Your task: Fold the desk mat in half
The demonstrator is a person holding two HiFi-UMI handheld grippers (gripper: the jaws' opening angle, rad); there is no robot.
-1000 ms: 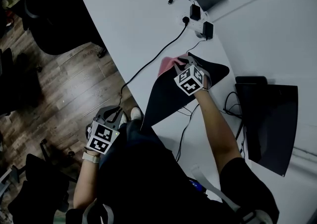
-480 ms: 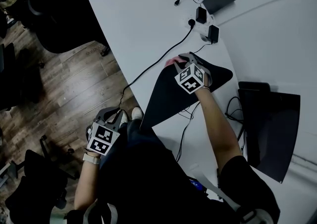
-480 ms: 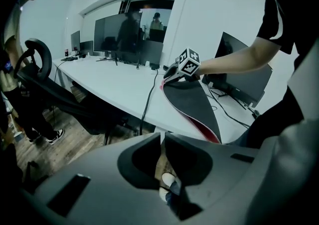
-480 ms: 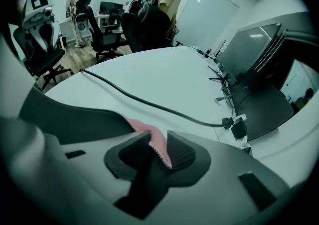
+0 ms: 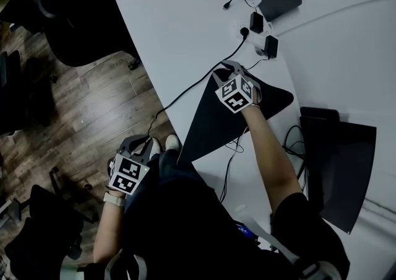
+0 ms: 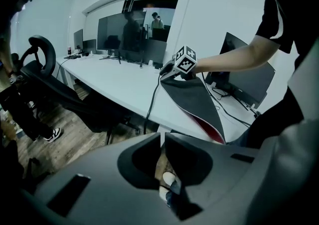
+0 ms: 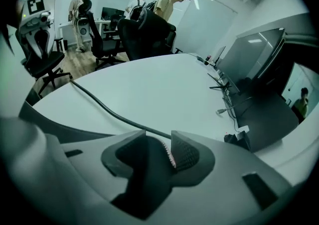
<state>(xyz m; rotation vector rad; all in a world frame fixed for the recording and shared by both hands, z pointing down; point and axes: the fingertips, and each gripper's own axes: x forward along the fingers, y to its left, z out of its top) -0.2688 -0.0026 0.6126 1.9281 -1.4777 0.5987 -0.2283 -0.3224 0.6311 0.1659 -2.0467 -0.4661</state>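
The desk mat (image 5: 216, 121) lies on the white desk (image 5: 167, 18) folded over, black side up, a thin red edge showing in the left gripper view (image 6: 207, 124). My right gripper (image 5: 224, 69) is at the mat's far corner, low on the desk. Its jaws are opening, and the mat's edge (image 7: 170, 155) still sits between them (image 7: 158, 137) without being pinched. My left gripper (image 5: 141, 141) hangs off the desk beside the person's leg, shut (image 6: 162, 137) and holding nothing.
A black cable (image 5: 192, 83) runs across the desk to the power adapters (image 5: 263, 34) just beyond the mat's corner. A dark flat device (image 5: 337, 161) lies right of the mat, with thin wires between. An office chair (image 5: 80, 25) stands on the wood floor at left.
The right gripper has carried the mat's lifted corner down onto the desk; the pink underside no longer shows. Its jaws have parted. The left gripper has stayed put.
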